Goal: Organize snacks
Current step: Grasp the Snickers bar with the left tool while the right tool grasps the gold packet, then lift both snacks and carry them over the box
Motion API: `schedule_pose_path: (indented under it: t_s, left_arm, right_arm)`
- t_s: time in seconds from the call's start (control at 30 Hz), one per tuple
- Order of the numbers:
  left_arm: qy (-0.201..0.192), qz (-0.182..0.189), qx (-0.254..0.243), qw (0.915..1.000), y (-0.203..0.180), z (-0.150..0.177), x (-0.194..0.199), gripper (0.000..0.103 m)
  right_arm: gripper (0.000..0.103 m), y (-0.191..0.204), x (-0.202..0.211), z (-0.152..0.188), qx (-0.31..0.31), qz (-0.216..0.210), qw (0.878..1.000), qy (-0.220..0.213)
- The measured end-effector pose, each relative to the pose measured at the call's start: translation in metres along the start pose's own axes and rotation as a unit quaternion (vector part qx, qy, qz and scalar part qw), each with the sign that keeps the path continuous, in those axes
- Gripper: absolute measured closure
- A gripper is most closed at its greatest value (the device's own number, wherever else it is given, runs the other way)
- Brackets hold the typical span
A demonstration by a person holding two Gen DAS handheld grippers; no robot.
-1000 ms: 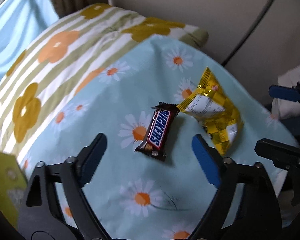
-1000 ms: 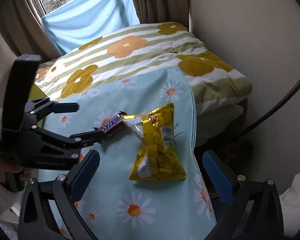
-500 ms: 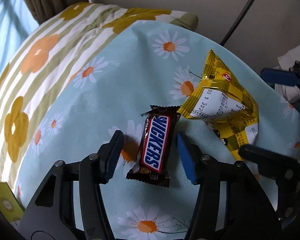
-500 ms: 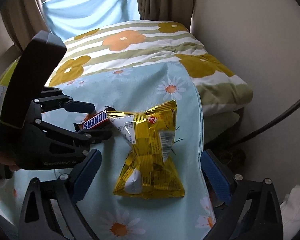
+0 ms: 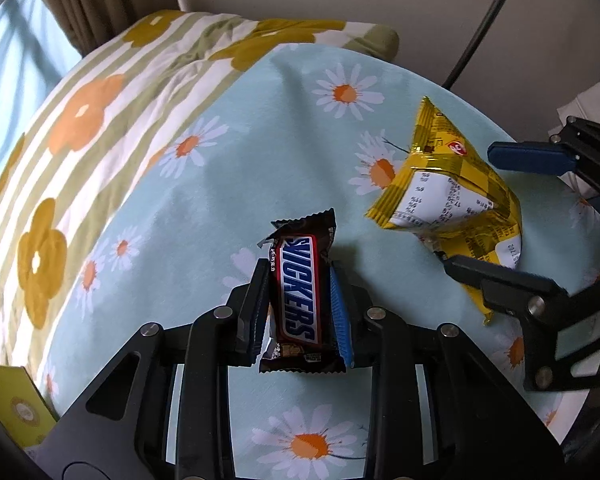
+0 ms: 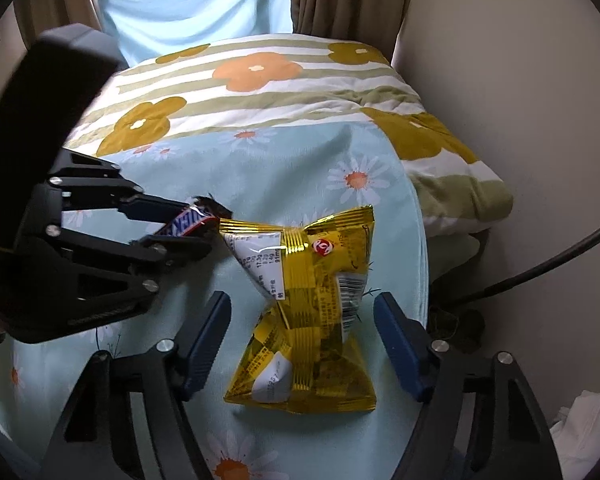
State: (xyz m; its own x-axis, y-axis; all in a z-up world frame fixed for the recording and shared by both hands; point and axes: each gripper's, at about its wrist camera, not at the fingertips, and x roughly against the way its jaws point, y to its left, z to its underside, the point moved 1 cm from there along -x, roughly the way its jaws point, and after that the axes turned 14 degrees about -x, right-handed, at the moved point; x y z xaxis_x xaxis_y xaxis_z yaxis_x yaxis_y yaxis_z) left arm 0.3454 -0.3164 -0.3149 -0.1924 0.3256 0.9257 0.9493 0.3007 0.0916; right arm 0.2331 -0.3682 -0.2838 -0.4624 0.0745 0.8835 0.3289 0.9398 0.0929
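In the left wrist view, the left gripper (image 5: 300, 304) has its fingers (image 5: 256, 312) pressed against both long sides of the Snickers bar (image 5: 300, 292), which lies lengthwise between them on the daisy-print cloth (image 5: 220, 184); its far end sticks out past the fingertips. Beyond and to the right of these fingers sits the yellow snack bag (image 5: 448, 208), with the right gripper (image 5: 496, 212) straddling it. In the right wrist view, the right gripper's (image 6: 302, 320) fingers (image 6: 400, 344) have just been closing but stand half open, the yellow snack bag (image 6: 308, 308) lying between them with a gap on each side, untouched. Ahead and to the left of these fingers, the left gripper (image 6: 188, 228) clamps the Snickers bar (image 6: 194, 220), whose end nearly meets the bag's corner. A striped flowered quilt (image 6: 260, 92) lies beyond the cloth.
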Motion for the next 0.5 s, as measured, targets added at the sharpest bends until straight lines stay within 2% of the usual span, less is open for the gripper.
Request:
schedule_pose_path:
  t_s: [0.17, 0.23, 0.33, 0.5]
  left_arm:
    - [-0.003, -0.004, 0.018, 0.9998, 0.007, 0.006, 0.007, 0.078]
    - [-0.004, -0.004, 0.023, 0.9997, 0.007, 0.008, 0.009, 0.078]
    - [-0.006, -0.004, 0.028, 0.9996, 0.007, 0.009, 0.012, 0.078]
    - [-0.011, -0.006, 0.038, 0.9992, 0.008, 0.010, 0.018, 0.078]
  right_arm:
    - [0.038, 0.001, -0.010, -0.001, 0.004, 0.009, 1.000, 0.013]
    - [0.044, 0.002, -0.016, 0.001, 0.010, 0.017, 1.000, 0.021]
    - [0.046, 0.007, -0.021, 0.004, 0.031, 0.033, 0.999, 0.023]
    - [0.054, 0.009, -0.022, 0.005, 0.036, 0.025, 0.999, 0.025]
